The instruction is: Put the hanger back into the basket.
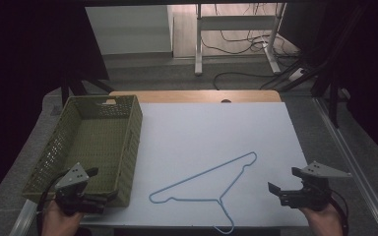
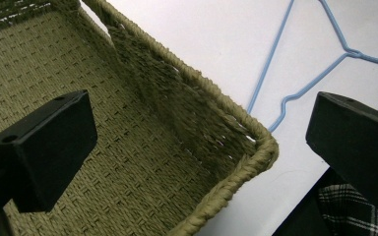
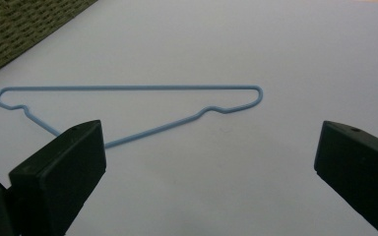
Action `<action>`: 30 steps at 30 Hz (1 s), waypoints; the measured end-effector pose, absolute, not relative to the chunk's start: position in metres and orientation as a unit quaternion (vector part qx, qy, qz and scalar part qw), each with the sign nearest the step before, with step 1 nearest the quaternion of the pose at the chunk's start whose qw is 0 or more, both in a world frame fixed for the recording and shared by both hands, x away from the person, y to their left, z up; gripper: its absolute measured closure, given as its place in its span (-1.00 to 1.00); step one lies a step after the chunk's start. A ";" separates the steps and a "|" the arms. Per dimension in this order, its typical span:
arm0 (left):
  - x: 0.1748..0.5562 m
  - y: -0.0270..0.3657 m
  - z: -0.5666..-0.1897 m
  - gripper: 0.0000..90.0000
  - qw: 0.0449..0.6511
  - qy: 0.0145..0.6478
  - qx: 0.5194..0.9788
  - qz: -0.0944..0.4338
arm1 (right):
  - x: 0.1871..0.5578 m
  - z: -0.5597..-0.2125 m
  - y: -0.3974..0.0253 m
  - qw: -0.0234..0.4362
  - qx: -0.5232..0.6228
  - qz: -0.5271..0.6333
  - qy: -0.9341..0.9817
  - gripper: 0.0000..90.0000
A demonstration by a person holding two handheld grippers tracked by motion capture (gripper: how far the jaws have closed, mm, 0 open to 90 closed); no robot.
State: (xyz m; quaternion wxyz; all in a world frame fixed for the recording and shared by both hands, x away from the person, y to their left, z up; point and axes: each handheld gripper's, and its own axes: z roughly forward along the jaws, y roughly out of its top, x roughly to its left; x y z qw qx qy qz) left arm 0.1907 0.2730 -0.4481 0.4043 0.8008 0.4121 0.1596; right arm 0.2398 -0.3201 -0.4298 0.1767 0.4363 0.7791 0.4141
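Observation:
A light blue wire hanger lies flat on the white table, its hook toward the front edge. The same hanger lies ahead of my right gripper, whose jaws stand wide apart with nothing between them. In the high view my right gripper sits near the table's front right edge, clear of the hanger. My left gripper hovers open at the near right corner of a woven olive basket. That basket corner lies between the left gripper jaws, and part of the hanger shows beyond.
A wooden strip runs along the table's far edge. Beyond it stand a desk frame and loose cables on the floor. The basket looks empty inside. Plaid fabric shows below the table edge.

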 end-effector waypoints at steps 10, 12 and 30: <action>0.191 0.271 -0.449 -1.00 0.408 0.396 0.809 0.151 | 0.236 -0.433 -0.317 0.183 0.431 0.400 0.788 -1.00; 0.191 0.271 -0.448 -1.00 0.410 0.395 0.808 0.150 | 0.235 -0.434 -0.316 0.183 0.430 0.401 0.788 -1.00; 0.193 0.265 -0.442 -1.00 0.438 0.364 0.810 0.140 | 0.231 -0.438 -0.318 0.182 0.432 0.396 0.790 -1.00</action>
